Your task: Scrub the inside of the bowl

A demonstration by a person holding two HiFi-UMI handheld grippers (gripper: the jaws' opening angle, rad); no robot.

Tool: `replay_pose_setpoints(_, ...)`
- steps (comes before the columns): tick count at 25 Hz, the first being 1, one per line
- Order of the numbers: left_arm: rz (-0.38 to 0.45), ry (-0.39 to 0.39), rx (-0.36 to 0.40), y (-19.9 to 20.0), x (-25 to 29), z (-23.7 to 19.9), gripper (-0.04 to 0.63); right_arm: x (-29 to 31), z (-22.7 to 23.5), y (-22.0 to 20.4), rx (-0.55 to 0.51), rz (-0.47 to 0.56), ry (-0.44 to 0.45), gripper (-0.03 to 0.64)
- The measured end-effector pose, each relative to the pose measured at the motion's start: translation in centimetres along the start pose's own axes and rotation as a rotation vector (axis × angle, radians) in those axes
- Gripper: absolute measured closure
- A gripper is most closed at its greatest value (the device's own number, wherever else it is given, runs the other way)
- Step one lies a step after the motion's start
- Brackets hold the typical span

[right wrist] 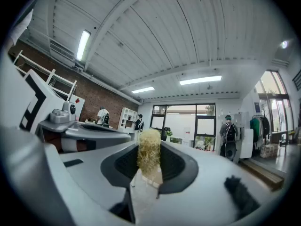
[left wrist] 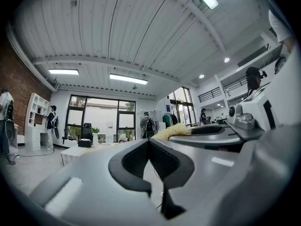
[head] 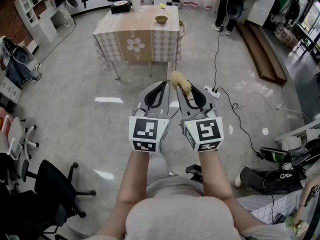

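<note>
The left claw (left wrist: 149, 142) is pointing level across the room, its dark jaws pressing together with nothing between them. Just to its right, a pale yellow scrubber (left wrist: 173, 132) is sticking out from the tip of the right claw (left wrist: 194, 130). Farther off, a person (left wrist: 148, 125) is standing by the windows (left wrist: 101, 119), near a white desk (left wrist: 75, 153).

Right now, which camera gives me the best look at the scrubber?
The right gripper view: the yellow scrubber stands dead centre, clamped between the right gripper's jaws. The head view shows the scrubber from above, poking past the jaw tips. The left gripper view catches only its fibrous end from the side.
</note>
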State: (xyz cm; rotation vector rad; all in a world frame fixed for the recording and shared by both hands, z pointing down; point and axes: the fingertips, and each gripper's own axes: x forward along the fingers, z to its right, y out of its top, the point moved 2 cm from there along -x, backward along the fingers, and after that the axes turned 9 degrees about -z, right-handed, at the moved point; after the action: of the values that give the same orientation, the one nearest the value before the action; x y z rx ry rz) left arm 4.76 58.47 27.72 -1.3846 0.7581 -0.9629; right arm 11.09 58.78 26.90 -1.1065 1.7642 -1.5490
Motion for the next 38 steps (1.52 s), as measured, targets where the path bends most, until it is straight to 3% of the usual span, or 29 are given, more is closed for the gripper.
replay_pose_setpoints(11, 0.003, -0.027, 0.027, 0.2, 3.5, -2.6, 0.589, 4.1, 1.0, 0.0, 0.015, 0.0, 0.002, 0.514)
replay_pose_setpoints(38, 0.008, -0.097, 0.004, 1.5, 20.4, -16.8, 0.59, 24.2, 8.1, 1.3, 0.051, -0.012, -0.069, 0.514)
